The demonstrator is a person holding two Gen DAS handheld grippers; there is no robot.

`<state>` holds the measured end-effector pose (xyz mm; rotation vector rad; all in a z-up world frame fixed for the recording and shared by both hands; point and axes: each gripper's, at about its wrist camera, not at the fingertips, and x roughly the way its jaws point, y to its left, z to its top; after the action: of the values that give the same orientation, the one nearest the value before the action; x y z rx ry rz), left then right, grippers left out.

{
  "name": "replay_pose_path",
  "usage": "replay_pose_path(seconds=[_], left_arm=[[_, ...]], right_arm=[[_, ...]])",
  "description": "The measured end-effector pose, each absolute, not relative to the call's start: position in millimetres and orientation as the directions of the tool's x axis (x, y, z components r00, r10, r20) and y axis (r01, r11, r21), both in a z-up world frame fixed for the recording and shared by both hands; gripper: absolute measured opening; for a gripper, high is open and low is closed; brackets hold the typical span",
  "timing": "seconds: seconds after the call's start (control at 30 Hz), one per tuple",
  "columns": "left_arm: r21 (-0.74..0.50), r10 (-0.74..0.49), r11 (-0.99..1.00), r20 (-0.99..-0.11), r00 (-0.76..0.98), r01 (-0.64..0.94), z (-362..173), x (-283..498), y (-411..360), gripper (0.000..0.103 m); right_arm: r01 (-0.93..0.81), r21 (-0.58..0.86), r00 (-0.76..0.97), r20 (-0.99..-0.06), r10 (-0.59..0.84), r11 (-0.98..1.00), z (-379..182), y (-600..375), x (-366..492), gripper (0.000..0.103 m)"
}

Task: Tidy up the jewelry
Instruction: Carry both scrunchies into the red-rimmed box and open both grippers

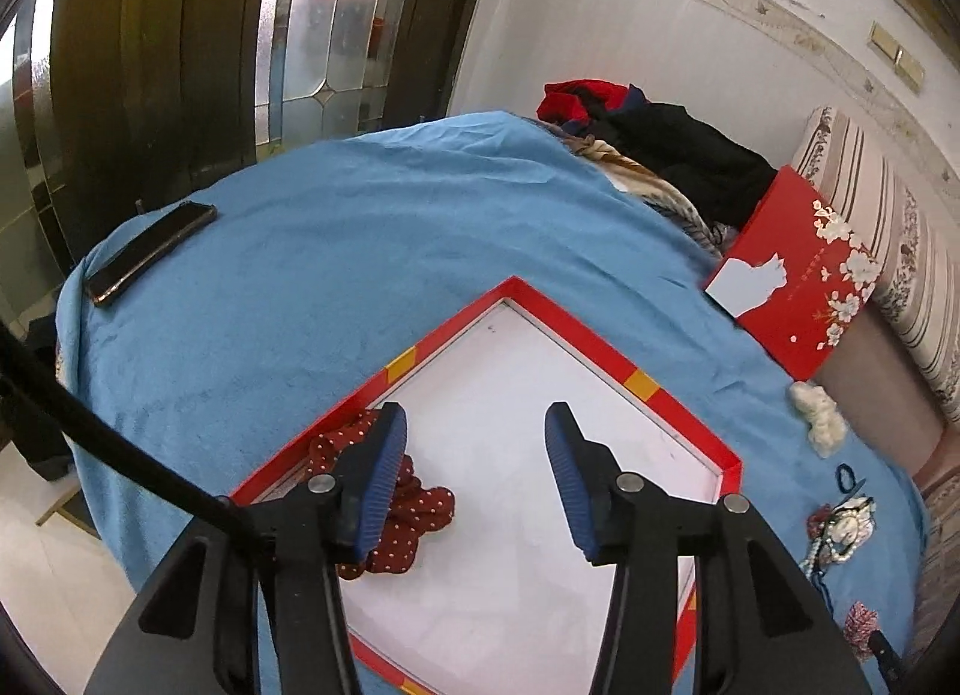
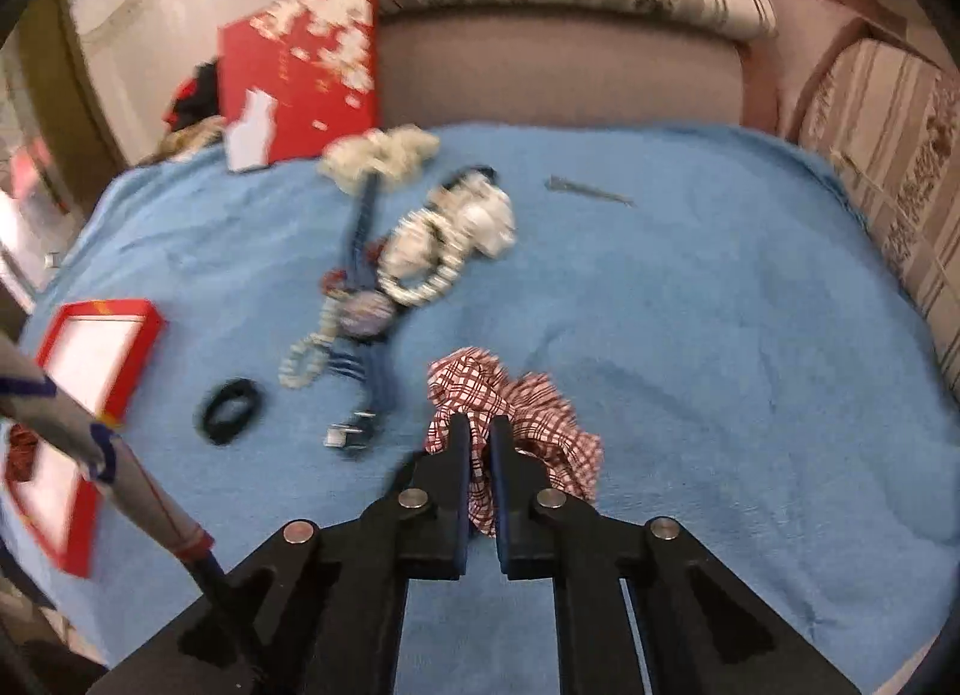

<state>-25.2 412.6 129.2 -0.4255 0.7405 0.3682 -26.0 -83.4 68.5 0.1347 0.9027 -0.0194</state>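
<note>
One red-and-white checked scrunchie lies on the blue blanket, and the right gripper has its jaws pressed together on a fold of it. One dark red scrunchie with pale dots rests inside the open red box, on its white floor near the left wall; the left gripper hangs above it with jaws spread and nothing between them. Beyond the checked scrunchie lies a tangle of jewelry: pearl strands, a blue cord and white pieces, blurred, so the count cannot be told. Near it are one black hair tie, one fluffy cream scrunchie and one thin grey hairpin. One red box lid printed with white blossoms and a cat shape leans against a striped cushion. One dark phone lies at the blanket's far edge. A heap of red and black clothes sits by the white wall, beside a dark door with patterned glass.
</note>
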Motion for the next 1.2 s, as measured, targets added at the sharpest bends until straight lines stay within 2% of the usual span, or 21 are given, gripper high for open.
replay_pose_path(seconds=[0.2,0.4,0.67,0.7,0.8,0.87,0.9,1.03,1.1,1.13,1.2], left_arm=[[-0.263,0.149,0.836,-0.735,0.662,-0.481,124,-26,421,0.047],[-0.27,0.161,0.815,-0.744,0.648,-0.513,119,-28,433,0.047],[-0.276,0.166,0.799,-0.752,0.638,-0.534,116,-27,444,0.047],[-0.277,0.16,0.802,-0.753,0.638,-0.529,115,-26,443,0.047],[-0.276,0.151,0.81,-0.755,0.638,-0.518,115,-24,440,0.047],[-0.277,0.145,0.816,-0.752,0.643,-0.508,116,-23,437,0.047],[-0.276,0.144,0.818,-0.752,0.644,-0.505,116,-23,436,0.047],[-0.283,0.131,0.825,-0.746,0.653,-0.489,119,-20,426,0.047],[-0.278,0.129,0.832,-0.745,0.655,-0.48,120,-19,420,0.047],[-0.272,0.129,0.838,-0.744,0.656,-0.473,120,-18,415,0.047],[-0.259,0.13,0.849,-0.743,0.657,-0.461,121,-16,407,0.047]], right_arm=[[-0.161,0.192,0.64,-0.726,0.251,0.968,114,-7,-36,0.007],[-0.431,0.224,0.537,-0.714,0.448,0.874,121,116,-38,0.007],[-0.576,0.186,0.397,-0.787,0.471,0.796,63,223,-36,0.008],[-0.573,0.186,0.386,-0.797,0.464,0.798,56,223,-38,0.01],[-0.546,0.249,0.367,-0.787,0.496,0.8,51,214,-39,0.031],[-0.52,0.277,0.401,-0.756,0.517,0.808,59,202,-38,0.053],[-0.493,0.281,0.439,-0.737,0.514,0.823,64,190,-37,0.054],[-0.408,0.273,0.486,-0.743,0.46,0.871,67,167,-24,0.055],[-0.391,0.254,0.476,-0.767,0.431,0.884,59,167,-19,0.048],[-0.389,0.251,0.462,-0.78,0.423,0.886,52,168,-18,0.04],[-0.394,0.241,0.442,-0.796,0.413,0.887,44,172,-16,0.037]])
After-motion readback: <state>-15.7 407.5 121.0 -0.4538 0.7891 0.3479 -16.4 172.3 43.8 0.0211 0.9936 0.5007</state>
